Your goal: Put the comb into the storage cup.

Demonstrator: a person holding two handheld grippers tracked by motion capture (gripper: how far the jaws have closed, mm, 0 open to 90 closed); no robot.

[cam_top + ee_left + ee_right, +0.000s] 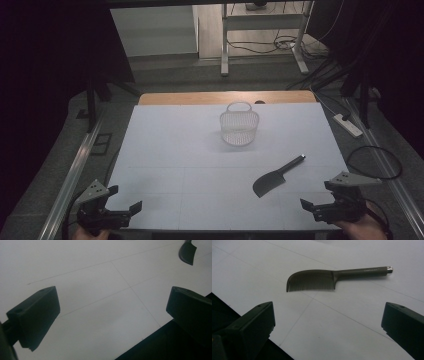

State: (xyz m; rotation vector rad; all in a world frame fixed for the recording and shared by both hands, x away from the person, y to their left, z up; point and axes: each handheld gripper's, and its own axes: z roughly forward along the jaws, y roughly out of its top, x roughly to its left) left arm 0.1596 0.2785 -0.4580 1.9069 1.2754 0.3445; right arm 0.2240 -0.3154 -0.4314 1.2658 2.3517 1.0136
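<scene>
A lab-like recording room: black curtains [60, 45] hang around the white tabletop [170, 150], with loose cables [260, 46] and a power strip [348, 125] on the floor.

Comb [276, 176] flat on white table [175, 150], right of centre; wire basket [239, 127] upright behind it, well apart. Left gripper [124, 200] and right gripper [316, 196] at near corners, jaws spread.

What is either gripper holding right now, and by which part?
Nothing. The left gripper and right gripper are both open and empty; the comb lies untouched on the table.
</scene>
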